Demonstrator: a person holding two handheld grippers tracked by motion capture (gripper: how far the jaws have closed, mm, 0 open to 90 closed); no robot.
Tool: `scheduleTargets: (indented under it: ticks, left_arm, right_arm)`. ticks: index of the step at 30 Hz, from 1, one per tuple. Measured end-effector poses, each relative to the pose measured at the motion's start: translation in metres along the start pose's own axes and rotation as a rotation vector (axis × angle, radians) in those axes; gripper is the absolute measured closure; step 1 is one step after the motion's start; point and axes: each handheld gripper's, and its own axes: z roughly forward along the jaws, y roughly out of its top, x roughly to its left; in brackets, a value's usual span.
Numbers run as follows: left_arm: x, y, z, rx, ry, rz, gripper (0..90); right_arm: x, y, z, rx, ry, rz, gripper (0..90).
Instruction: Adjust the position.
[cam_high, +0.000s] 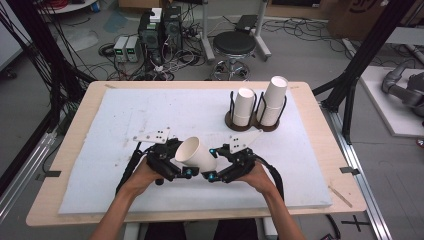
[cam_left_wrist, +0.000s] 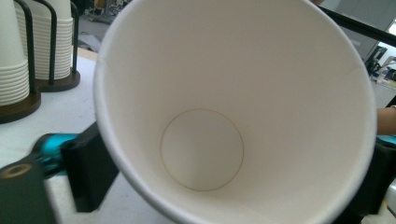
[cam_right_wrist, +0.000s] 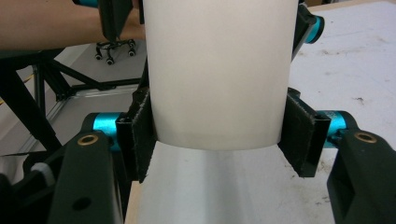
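We see a single white paper cup (cam_high: 196, 153) held tilted above the white mat (cam_high: 125, 115) near the front middle of the desk (cam_high: 75, 125), between the two grippers. Its open mouth faces left and toward the person, its closed base points to the right.

The left gripper (cam_high: 176, 170) sits at the mouth end. In the left gripper view we look straight down into the cup (cam_left_wrist: 233, 107), with the round bottom disc visible inside; one black pad (cam_left_wrist: 88, 170) presses the outside of the rim on the left, and the other jaw lies against the rim at the far right edge. Its jaws are spread about as wide as the cup's mouth and pinch it there.

The right gripper (cam_high: 214, 172) takes the base end. In the right gripper view its two black pads (cam_right_wrist: 137, 135) bear on either side of the cup wall (cam_right_wrist: 217, 70) just above the bottom edge, so the jaws stand the width of the base apart and clamp the cup.

At the back right of the mat a dark wire holder (cam_high: 255, 117) carries two stacks of white cups (cam_high: 243, 106), well apart from the grippers.
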Motion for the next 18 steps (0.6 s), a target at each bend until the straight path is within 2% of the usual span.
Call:
scheduleTargets:
  ticks: [11,18]
  left_arm:
    - [-0.0011,0.0009,-0.0006,0.000,-0.003,0.007,13.8]
    - [-0.0015,0.0017,-0.0021,0.001,0.008,0.028,22.8]
  right_arm:
    - [-0.0004,-0.0034,0.0020,-0.007,0.007,-0.006,36.5]
    - [-0.0002,-0.0057,0.0034,-0.013,0.006,-0.009,36.6]
